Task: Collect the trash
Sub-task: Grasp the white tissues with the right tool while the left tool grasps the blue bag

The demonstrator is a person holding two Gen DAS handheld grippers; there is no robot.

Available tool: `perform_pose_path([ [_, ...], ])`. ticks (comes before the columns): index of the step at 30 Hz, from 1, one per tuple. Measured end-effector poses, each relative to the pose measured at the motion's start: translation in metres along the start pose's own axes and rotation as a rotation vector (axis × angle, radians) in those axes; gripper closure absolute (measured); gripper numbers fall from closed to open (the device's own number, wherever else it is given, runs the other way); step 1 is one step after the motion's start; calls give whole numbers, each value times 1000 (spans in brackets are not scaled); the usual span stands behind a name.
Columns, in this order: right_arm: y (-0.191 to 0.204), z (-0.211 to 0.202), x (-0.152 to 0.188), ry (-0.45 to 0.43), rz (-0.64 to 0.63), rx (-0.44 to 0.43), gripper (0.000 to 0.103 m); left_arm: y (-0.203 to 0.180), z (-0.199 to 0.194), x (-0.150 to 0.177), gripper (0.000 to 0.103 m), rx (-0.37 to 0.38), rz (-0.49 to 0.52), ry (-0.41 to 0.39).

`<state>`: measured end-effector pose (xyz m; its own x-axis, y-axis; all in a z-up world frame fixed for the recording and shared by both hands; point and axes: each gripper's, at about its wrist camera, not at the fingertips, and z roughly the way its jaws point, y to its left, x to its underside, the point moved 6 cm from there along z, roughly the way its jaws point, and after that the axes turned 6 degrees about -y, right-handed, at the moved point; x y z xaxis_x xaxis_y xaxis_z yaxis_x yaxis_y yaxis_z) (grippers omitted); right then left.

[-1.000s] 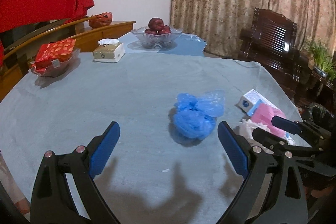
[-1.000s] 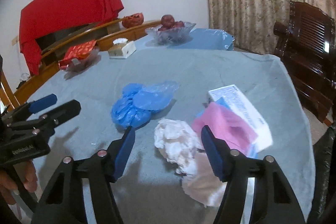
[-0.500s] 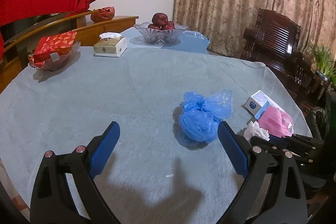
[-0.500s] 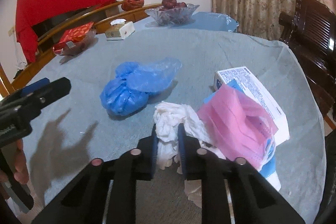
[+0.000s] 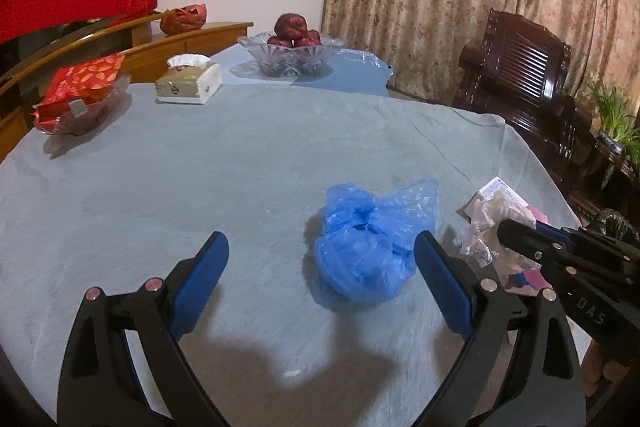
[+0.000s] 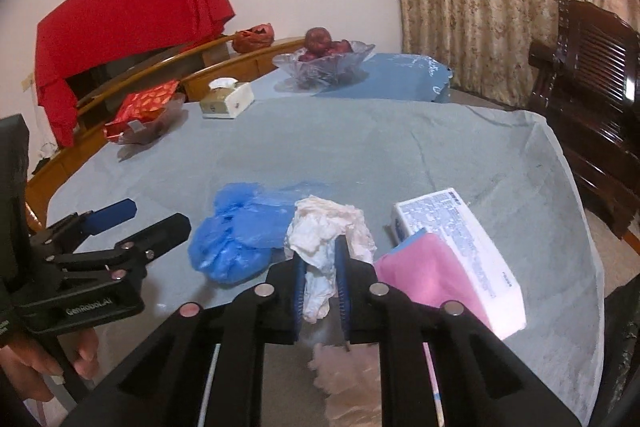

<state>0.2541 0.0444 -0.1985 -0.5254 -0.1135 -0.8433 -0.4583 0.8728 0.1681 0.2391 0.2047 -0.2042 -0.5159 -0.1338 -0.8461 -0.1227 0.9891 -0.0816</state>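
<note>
The right gripper (image 6: 320, 279) is clamped on the crumpled white tissue wad (image 6: 326, 227), while the crinkled blue plastic bag bundle (image 5: 370, 251) lies on the grey-blue tablecloth (image 5: 240, 163) at one o'clock from the spread-open left gripper (image 5: 320, 291), which is nearer.

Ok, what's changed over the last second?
The right tool shut on the tissue wad and raised it off the cloth; a second ago it was open around it. The left tool stayed open, short of the blue bag. Bag, box and pink mask haven't moved.
</note>
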Motion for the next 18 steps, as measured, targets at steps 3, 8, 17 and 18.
perform_pose_path([
  [3, -9, 2, 1, 7, 8, 18, 89, -6, 14, 3, 18, 13, 7, 32],
  [8, -22, 4, 4, 18, 20, 32, 89, -14, 37, 11, 25, 35, 8, 100],
  [17, -24, -1, 2, 9, 29, 23, 89, -28, 41, 14, 66, 81, 7, 128],
  [18, -23, -2, 0, 5, 27, 19, 89, -28, 37, 11, 73, 78, 6, 120],
])
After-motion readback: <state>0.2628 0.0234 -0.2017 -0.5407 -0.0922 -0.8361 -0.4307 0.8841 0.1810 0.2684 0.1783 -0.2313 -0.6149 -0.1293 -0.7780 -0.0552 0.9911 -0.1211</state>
